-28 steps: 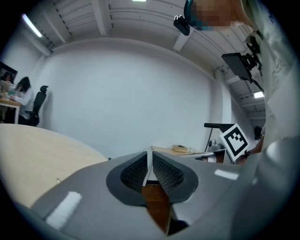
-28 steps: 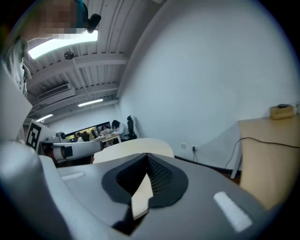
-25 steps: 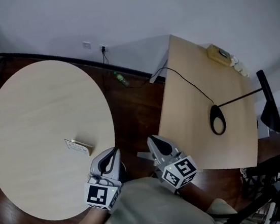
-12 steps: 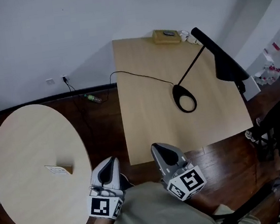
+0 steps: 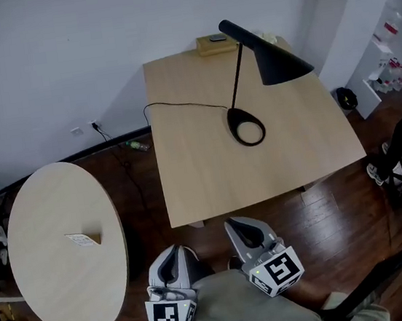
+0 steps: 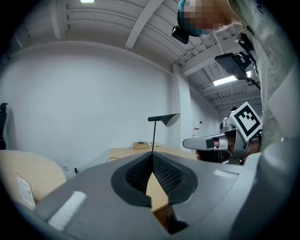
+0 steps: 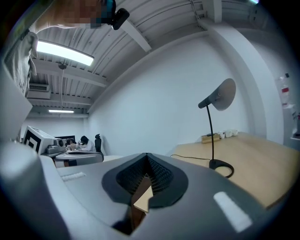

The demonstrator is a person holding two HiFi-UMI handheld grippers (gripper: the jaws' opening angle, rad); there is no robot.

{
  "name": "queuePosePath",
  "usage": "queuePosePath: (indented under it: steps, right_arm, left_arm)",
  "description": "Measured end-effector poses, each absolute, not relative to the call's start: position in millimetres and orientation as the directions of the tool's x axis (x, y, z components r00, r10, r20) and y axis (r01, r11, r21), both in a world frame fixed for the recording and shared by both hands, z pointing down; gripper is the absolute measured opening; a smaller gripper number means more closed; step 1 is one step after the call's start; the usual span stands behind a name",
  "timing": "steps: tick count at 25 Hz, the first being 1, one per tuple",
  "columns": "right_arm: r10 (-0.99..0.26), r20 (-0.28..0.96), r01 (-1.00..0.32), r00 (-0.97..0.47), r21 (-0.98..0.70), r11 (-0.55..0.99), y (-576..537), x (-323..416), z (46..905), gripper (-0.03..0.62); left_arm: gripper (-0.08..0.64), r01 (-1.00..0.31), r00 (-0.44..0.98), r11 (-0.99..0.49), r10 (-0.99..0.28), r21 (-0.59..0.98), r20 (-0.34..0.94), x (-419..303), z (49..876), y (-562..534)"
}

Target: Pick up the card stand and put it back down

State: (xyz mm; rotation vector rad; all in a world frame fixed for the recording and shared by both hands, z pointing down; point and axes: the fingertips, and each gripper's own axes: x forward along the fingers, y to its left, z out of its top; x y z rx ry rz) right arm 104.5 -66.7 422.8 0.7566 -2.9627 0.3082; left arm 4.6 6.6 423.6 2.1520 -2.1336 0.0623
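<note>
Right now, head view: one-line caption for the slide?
Head view: left gripper and right gripper shut, empty; card stand on round table, lamp on square table.

The person wears a pale beige top (image 5: pixel 233 319), filling six o'clock of the head view. Each hand carries a smooth, light grey tool. The left gripper (image 5: pixel 177 250) and the right gripper (image 5: pixel 233 224) both taper to a rounded nose with a black inset. At the rear of each sits a white marker cube (image 5: pixel 170 314) printed with black squares (the right one shows two faces). A tiny greenish dot beside the right one may be an indicator light. In the left gripper view the pads (image 6: pixel 164 174) are black rubber with a fine cross-hatch. A white rectangular strip (image 6: pixel 65 209) marks the shell at eight o'clock.
</note>
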Motion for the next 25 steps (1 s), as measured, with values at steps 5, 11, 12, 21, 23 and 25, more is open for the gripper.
queuePosePath:
  steps: [5, 11, 12, 21, 23, 25]
  right_arm:
    - [-0.499, 0.086, -0.507, -0.862, -0.168, 0.846, -58.8, 130.1, 412.8, 0.0]
    - [-0.524, 0.092, -0.532, -0.847, -0.171, 0.829, -42.0, 132.2, 411.5, 0.0]
    - [-0.524, 0.092, -0.532, -0.847, -0.168, 0.83, -37.9, 127.9, 411.0, 0.0]
    - [-0.54, 0.12, -0.554, -0.833, -0.161, 0.817, -20.3, 93.6, 415.7, 0.0]
    - [-0.542, 0.125, -0.556, -0.831, -0.154, 0.817, -17.8, 86.8, 416.1, 0.0]
    - [-0.548, 0.128, -0.562, -0.827, -0.146, 0.814, -16.4, 82.4, 415.1, 0.0]
  left_arm:
    - [0.003, -0.999, 0.004, 0.0, -0.995, 0.034, 0.104, 21.3, 416.2, 20.6]
    - [0.003, -0.999, 0.004, -0.001, -0.996, 0.032, 0.084, 19.2, 404.7, 34.8]
    - [0.003, -1.0, 0.005, -0.003, -0.997, 0.03, 0.083, 14.6, 404.3, 38.5]
    - [0.002, -0.996, 0.044, -0.034, -0.99, 0.078, 0.134, -16.8, 427.6, 59.9]
    - [0.002, -0.995, 0.052, -0.04, -0.989, 0.093, 0.136, -23.1, 429.2, 61.2]
    - [0.002, -0.994, 0.061, -0.049, -0.99, 0.096, 0.13, -26.3, 426.9, 60.4]
